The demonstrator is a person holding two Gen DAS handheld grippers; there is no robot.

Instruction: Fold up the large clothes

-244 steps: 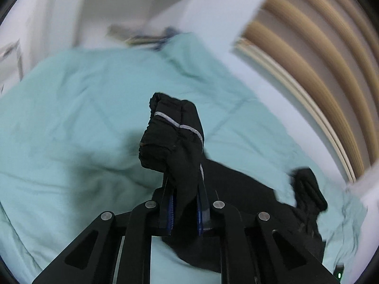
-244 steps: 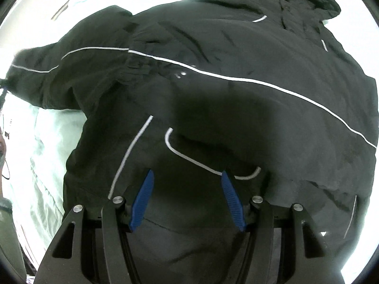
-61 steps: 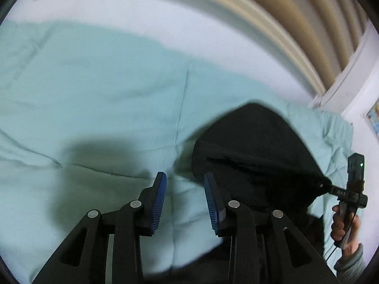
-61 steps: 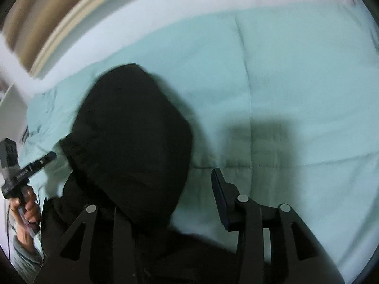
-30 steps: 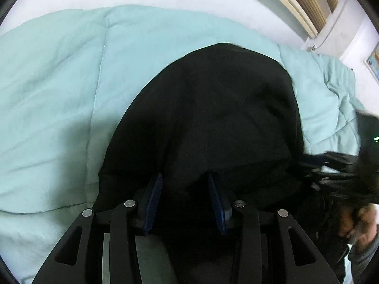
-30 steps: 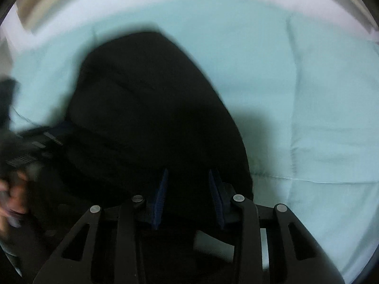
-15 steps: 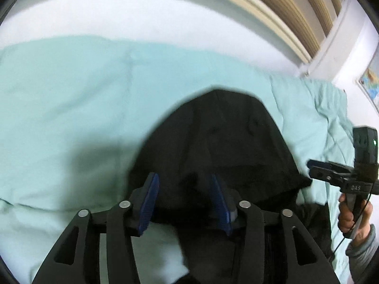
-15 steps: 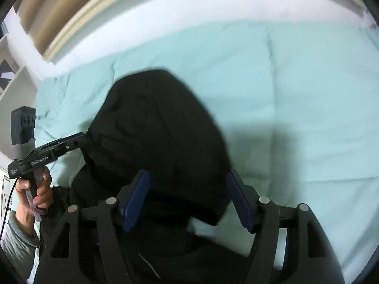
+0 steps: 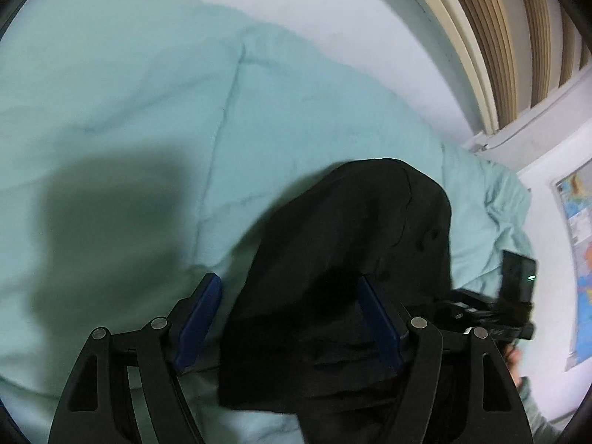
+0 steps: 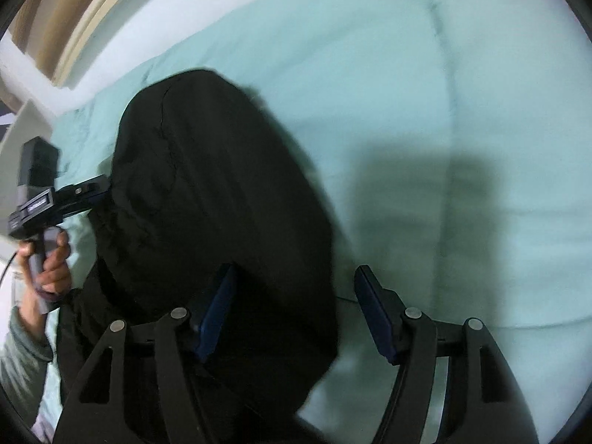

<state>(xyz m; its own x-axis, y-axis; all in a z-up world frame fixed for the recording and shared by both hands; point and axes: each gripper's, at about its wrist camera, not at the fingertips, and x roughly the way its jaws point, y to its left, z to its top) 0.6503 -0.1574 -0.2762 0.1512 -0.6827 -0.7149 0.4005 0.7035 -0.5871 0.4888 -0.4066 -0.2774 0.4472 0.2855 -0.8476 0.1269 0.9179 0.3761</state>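
Observation:
The black jacket's hood (image 9: 351,244) lies on the pale green quilt (image 9: 148,111). My left gripper (image 9: 290,318) is open, its blue pads straddling the hood's left edge; the cloth lies between them without being pinched. My right gripper (image 10: 296,314) is open over the hood's right edge (image 10: 222,203). Each gripper shows in the other's view, the left (image 10: 92,188) and the right (image 9: 466,307), both at the hood's sides. The rest of the jacket is hidden below the frames.
The quilt (image 10: 462,111) covers the bed around the hood. A white wall and wooden slats (image 9: 499,37) run behind the bed. A map poster (image 9: 577,251) hangs at the right. A white shelf edge (image 10: 22,129) stands at the left.
Both grippers have opened wider over the last half second. The hood has shifted right in the left view and left in the right view as both grippers drew apart and back.

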